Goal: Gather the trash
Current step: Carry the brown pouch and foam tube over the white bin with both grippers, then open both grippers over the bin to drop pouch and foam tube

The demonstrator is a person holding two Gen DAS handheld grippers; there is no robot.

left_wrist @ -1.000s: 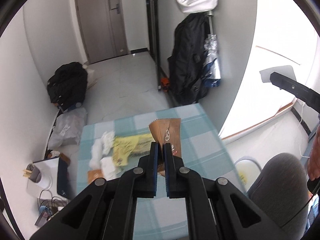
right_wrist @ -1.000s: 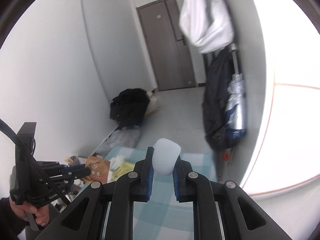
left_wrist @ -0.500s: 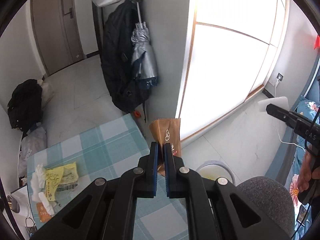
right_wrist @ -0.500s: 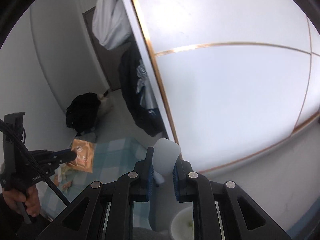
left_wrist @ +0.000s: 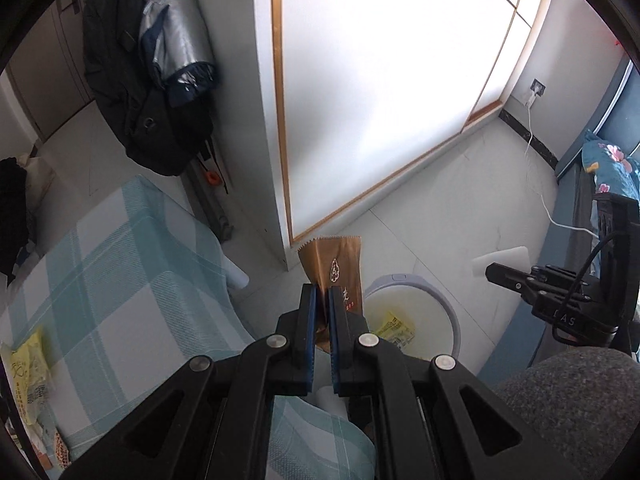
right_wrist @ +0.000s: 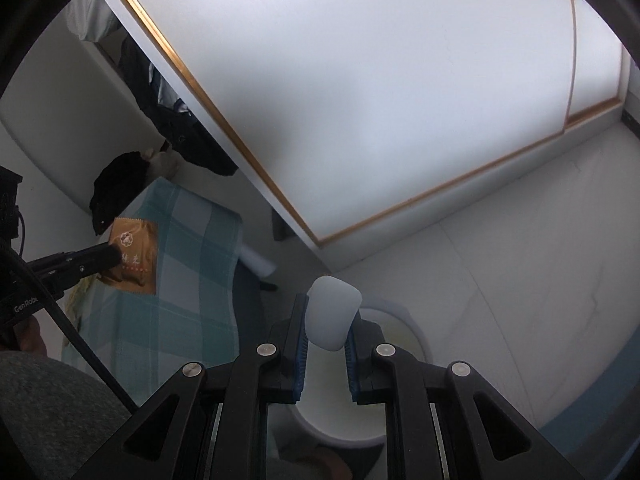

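My left gripper [left_wrist: 323, 294] is shut on a brown paper wrapper [left_wrist: 336, 266], which hangs above the near rim of a white round trash bin [left_wrist: 448, 312] on the floor. A yellow wrapper [left_wrist: 394, 326] lies inside the bin. My right gripper [right_wrist: 327, 304] is shut on a white rounded piece of trash [right_wrist: 330, 312] and hovers over the same bin [right_wrist: 412, 332]. In the left wrist view the right gripper [left_wrist: 490, 269] shows at the right with its white piece [left_wrist: 502, 260]. In the right wrist view the left gripper [right_wrist: 114, 258] holds the brown wrapper [right_wrist: 138, 252] over the table.
A table with a teal checked cloth [left_wrist: 112, 280] stands left of the bin, with yellow wrappers [left_wrist: 24, 376] on its far side. A dark coat and a folded umbrella [left_wrist: 172, 40] hang beside a white sliding door [left_wrist: 380, 100]. A person's grey-clad knee [left_wrist: 572, 412] is at lower right.
Both grippers swung away from the table and sank toward the floor, carrying their trash. The bin has come into view under them, and the table has slid off to the left.
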